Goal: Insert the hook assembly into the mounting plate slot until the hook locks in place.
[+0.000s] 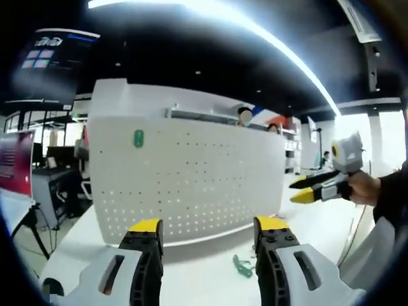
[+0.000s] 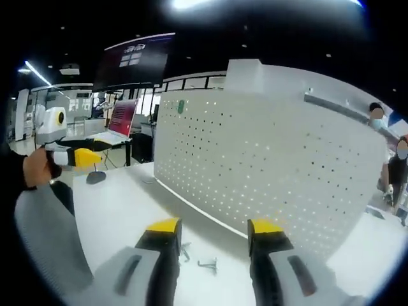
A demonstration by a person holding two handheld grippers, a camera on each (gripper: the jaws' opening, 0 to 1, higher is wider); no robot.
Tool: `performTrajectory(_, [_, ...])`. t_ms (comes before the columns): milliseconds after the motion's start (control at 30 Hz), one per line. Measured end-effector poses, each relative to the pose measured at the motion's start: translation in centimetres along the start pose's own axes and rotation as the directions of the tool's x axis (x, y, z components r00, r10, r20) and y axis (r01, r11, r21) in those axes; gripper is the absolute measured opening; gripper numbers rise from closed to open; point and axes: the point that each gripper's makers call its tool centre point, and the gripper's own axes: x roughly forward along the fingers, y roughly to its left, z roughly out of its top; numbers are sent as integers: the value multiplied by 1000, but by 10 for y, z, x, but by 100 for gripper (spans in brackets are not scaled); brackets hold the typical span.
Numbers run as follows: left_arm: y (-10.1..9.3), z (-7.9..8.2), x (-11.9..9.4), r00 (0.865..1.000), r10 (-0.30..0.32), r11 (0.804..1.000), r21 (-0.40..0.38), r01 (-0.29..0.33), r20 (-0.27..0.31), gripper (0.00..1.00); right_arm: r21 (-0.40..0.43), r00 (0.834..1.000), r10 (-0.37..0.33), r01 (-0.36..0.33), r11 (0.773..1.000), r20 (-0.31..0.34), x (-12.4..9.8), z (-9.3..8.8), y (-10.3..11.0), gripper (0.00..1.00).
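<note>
While both claws hang above the white worktop (image 1: 319, 233), a white perforated mounting plate (image 1: 191, 178) stands upright on it, its long axis running along the worktop and its holed face turned toward the cameras. A small green tag (image 1: 138, 138) sits near the plate's upper corner in the left gripper view; the same tag (image 2: 181, 106) shows at the plate's upper corner in the right gripper view, where the plate (image 2: 268, 166) stretches away toward the far edge of the worktop (image 2: 121, 204).

The left claw (image 1: 209, 231) is spread wide with nothing between its yellow-tipped jaws. On the worktop just in front of the plate's lower edge, between those jaws, lies a small green hook piece (image 1: 241, 266); its shape is too small to tell which way it points. The right claw (image 1: 305, 190) shows here too, held by a hand (image 1: 364, 188) above the worktop beside the plate's end, its yellow tips pointing toward the plate and close together; whether they hold anything cannot be told from this side.

In the right gripper view the right claw (image 2: 213, 233) stands wide apart and empty. Between its jaws, on the worktop near the plate's foot, lie two small grey metal hooks (image 2: 207, 263), flat and lying apart from the plate. The left claw (image 2: 86, 157) shows beyond the worktop's near corner, gripped by a hand (image 2: 35, 169).
</note>
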Motion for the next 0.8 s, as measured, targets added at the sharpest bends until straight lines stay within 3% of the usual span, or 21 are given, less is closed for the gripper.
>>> performTrajectory(167, [-1, -2, 0, 1000, -1, 1000, 5, 1, -6, 58, -7, 998, 51, -52, 999, -43, 11, -14, 12, 40])
performTrajectory(433, [3, 0, -1, 1000, 13, 1000, 9, -13, -2, 58, -12, 993, 89, -90, 996, -75, 22, -28, 14, 40])
performTrajectory(800, [3, -3, -1, 1000, 16, 1000, 27, -16, -17, 56, -101, 967, 178, -198, 975, -182, 46, -64, 35, 40])
